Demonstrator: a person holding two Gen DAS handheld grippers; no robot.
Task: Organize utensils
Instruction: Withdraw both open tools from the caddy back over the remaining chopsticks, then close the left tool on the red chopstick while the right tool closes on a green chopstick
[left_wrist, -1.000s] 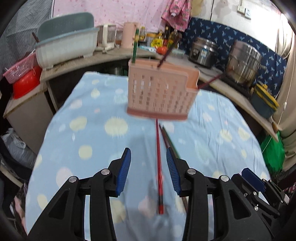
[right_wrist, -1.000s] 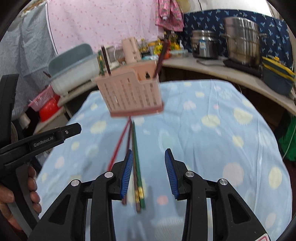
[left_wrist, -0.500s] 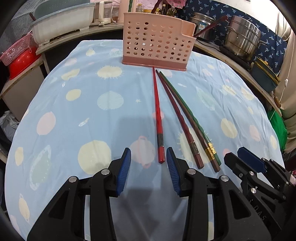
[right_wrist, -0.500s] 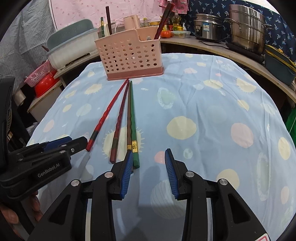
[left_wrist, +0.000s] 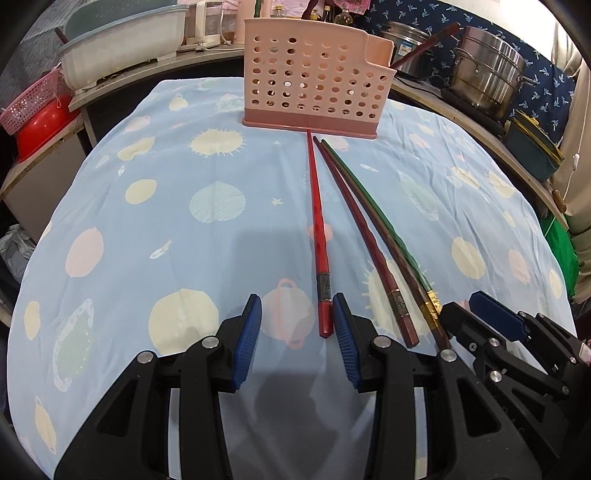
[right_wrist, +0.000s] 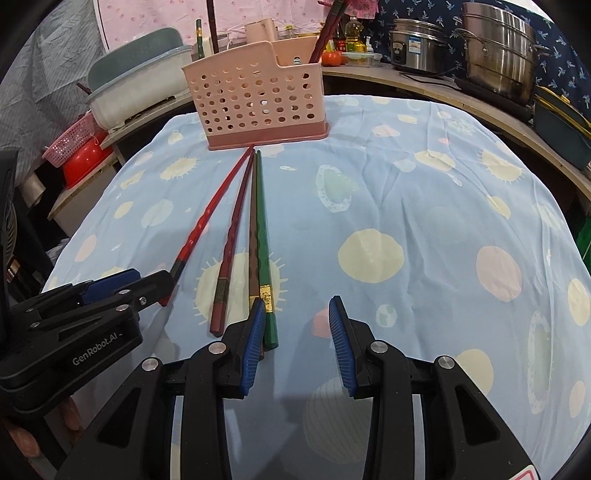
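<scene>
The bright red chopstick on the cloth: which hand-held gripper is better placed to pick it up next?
Probably the left hand-held gripper: the red chopstick's thick end already lies between its open jaws. The right hand-held gripper sits beside the green chopstick, farther away.

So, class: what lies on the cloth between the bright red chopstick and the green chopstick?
Two chopsticks: a dark red chopstick and a brown chopstick beside the green chopstick, right of the bright red chopstick. The right wrist view shows it best.

Both wrist cams look down-fwd, close, sharing chopsticks (left_wrist: 320, 236) & caddy (right_wrist: 258, 99).
</scene>
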